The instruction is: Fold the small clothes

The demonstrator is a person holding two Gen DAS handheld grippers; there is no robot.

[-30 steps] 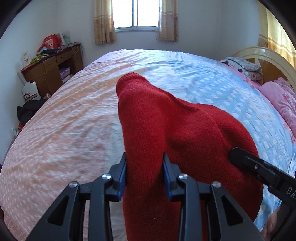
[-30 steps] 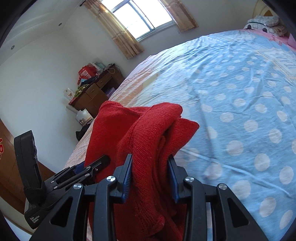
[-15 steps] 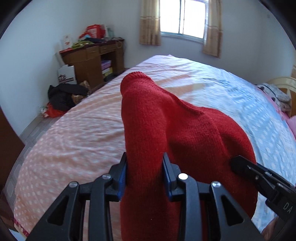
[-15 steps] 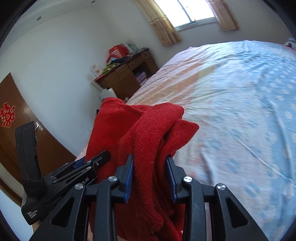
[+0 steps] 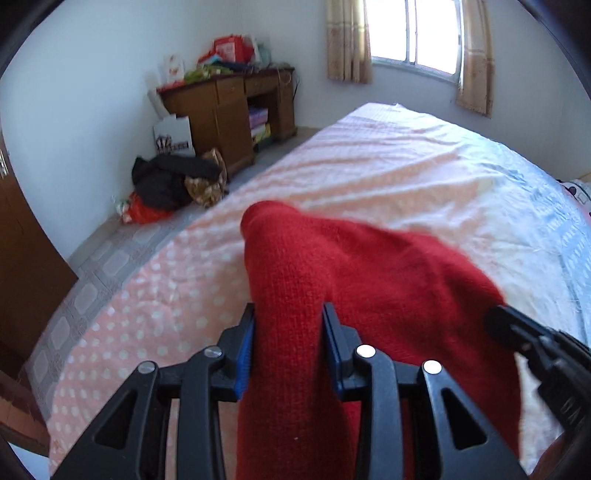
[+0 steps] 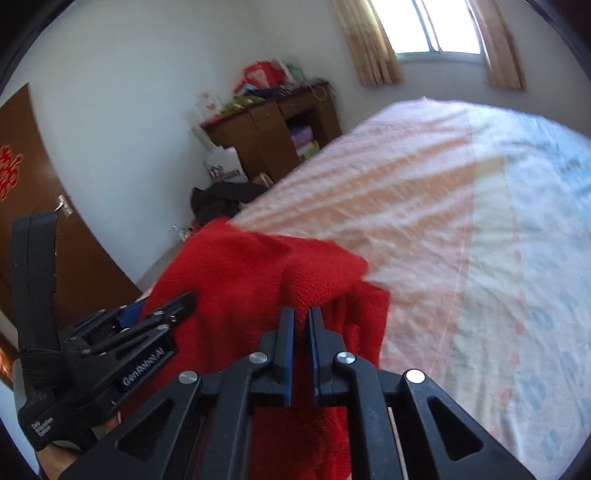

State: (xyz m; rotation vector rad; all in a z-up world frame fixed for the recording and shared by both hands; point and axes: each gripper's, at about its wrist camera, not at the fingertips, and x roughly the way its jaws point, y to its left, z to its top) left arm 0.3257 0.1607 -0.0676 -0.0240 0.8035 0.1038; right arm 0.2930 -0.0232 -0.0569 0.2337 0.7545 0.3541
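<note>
1. Between the left gripper's (image 5: 288,332) blue pads sits a thick bunched fold of one red knitted sweater (image 5: 332,295), and the pads press it from both sides (a firm pinch, by the look of it). The garment is held up off the bed (image 5: 369,177), draping down below the jaws and spreading right toward the second tool, whose black tip (image 5: 517,332) pokes in at the right edge. One wooden desk (image 5: 229,107) stands against the far wall, one dark heap of clothes (image 5: 166,181) on the floor before it, and one window (image 5: 413,33) with two curtains.

2. Over on the right wrist view, the right gripper (image 6: 301,325) shows its two blue pads drawn nearly together, with only a thin gap. They have just been closing, and red knit lies across their tips, but whether any cloth is pinched between them I cannot tell. The sweater (image 6: 240,280) hangs in front and below, its left part running to the left gripper (image 6: 162,317), gripped by a black-gloved hand (image 6: 55,387). One brown door (image 6: 44,184) at left.

3. Progress, as I judge it: one garment lifted and bunched, not yet laid flat or folded, so the folding proper is all still ahead. No other small clothes show on the bed.
</note>
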